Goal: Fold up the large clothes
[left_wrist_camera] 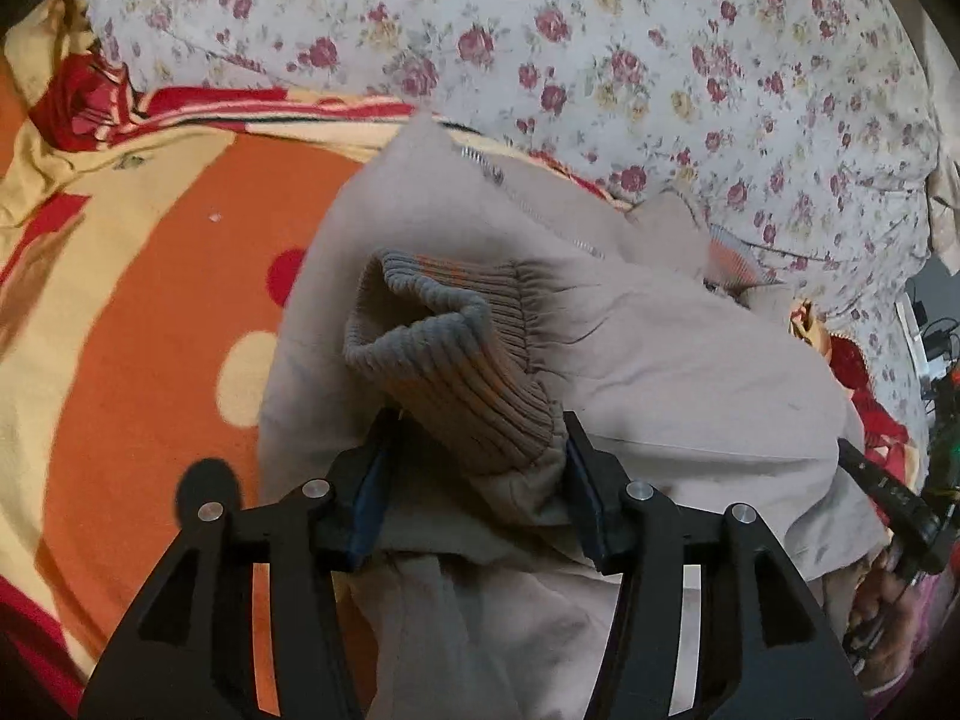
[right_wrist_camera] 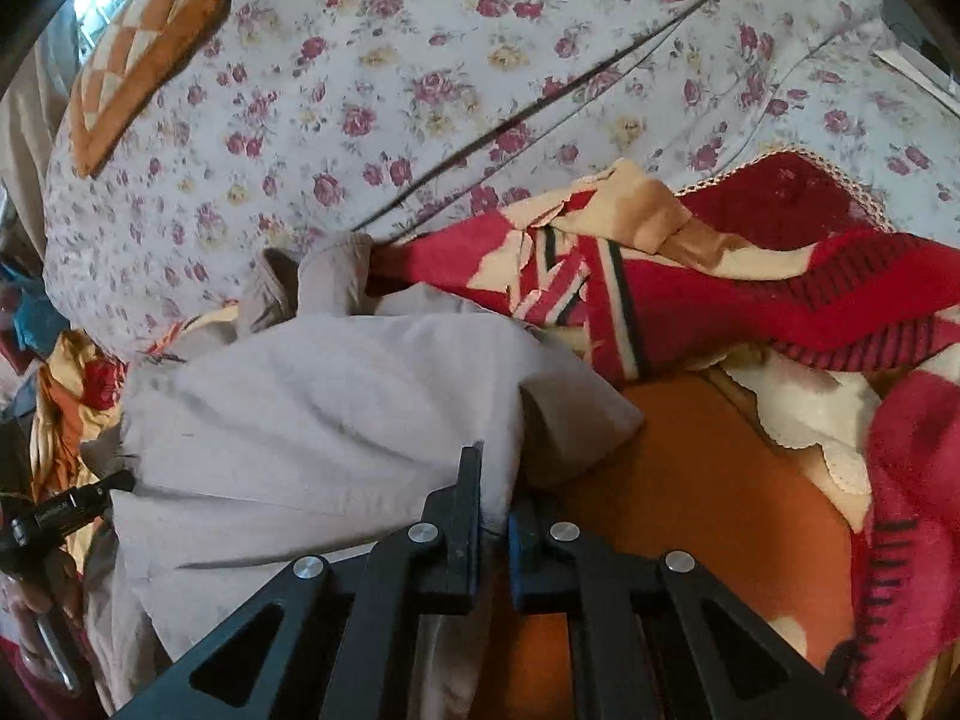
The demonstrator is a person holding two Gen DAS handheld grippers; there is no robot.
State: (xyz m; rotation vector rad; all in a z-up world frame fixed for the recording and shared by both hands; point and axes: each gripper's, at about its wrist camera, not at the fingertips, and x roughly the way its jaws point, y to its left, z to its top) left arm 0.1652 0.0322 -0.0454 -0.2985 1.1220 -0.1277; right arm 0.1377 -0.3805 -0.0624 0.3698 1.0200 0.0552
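Note:
A beige zip jacket (left_wrist_camera: 660, 360) lies bunched on an orange, red and cream blanket (left_wrist_camera: 150, 300). My left gripper (left_wrist_camera: 474, 462) is shut on the jacket's sleeve just behind its ribbed grey-brown cuff (left_wrist_camera: 444, 348), which sticks up between the fingers. A metal zipper (left_wrist_camera: 516, 192) runs along the jacket's far edge. In the right wrist view the jacket (right_wrist_camera: 312, 408) fills the lower left. My right gripper (right_wrist_camera: 495, 498) is shut on a fold of its fabric at the right edge.
A white quilt with red roses (left_wrist_camera: 600, 48) (right_wrist_camera: 390, 90) is heaped behind the jacket. A rumpled red and cream blanket (right_wrist_camera: 810, 300) rises on the right. An orange checked cushion (right_wrist_camera: 138, 54) lies at the far left. The other handle (left_wrist_camera: 888, 492) shows at the right.

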